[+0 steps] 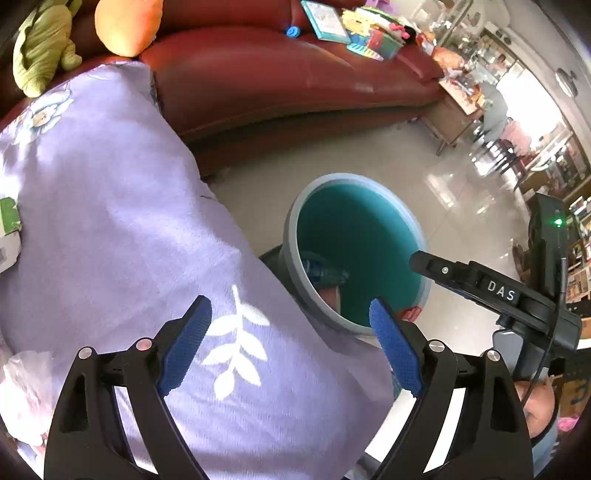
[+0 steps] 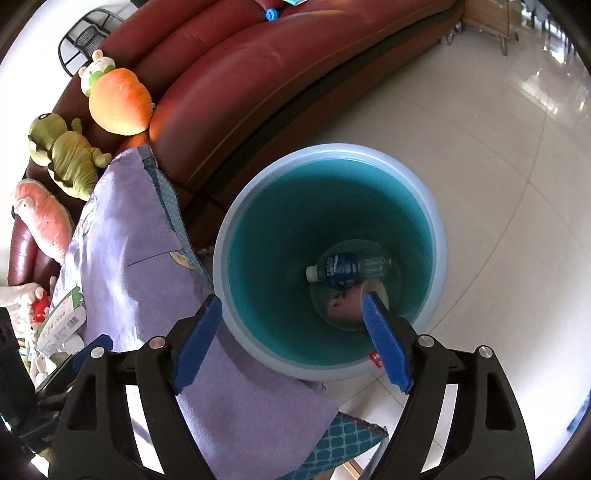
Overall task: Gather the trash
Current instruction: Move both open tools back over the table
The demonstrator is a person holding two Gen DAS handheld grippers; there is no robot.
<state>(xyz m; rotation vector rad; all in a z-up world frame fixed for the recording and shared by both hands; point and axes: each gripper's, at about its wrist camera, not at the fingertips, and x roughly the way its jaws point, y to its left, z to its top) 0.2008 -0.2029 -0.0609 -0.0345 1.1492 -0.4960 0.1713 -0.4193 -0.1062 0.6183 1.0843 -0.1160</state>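
Note:
A teal bin (image 2: 332, 229) with a pale blue rim stands on the floor beside the sofa. At its bottom lie a plastic bottle with a dark blue label (image 2: 347, 268) and a pink cup-like piece of trash (image 2: 343, 306). My right gripper (image 2: 293, 339) is open and empty, above the bin's near rim. My left gripper (image 1: 291, 343) is open and empty, over the lilac pillow (image 1: 122, 229), with the bin (image 1: 358, 236) just ahead on the right. The right gripper's body (image 1: 498, 291) shows at the right of the left wrist view. Wrappers and packets (image 2: 62, 325) lie at the pillow's left.
A dark red leather sofa (image 2: 240, 74) curves behind the bin. Plush toys sit on it: green (image 2: 66, 155), orange (image 2: 118, 103), pink (image 2: 40, 218). Books and toys (image 1: 354, 29) lie further along it. A green-white box (image 1: 9, 225) is at the left edge. Pale tile floor (image 2: 498, 184) lies right.

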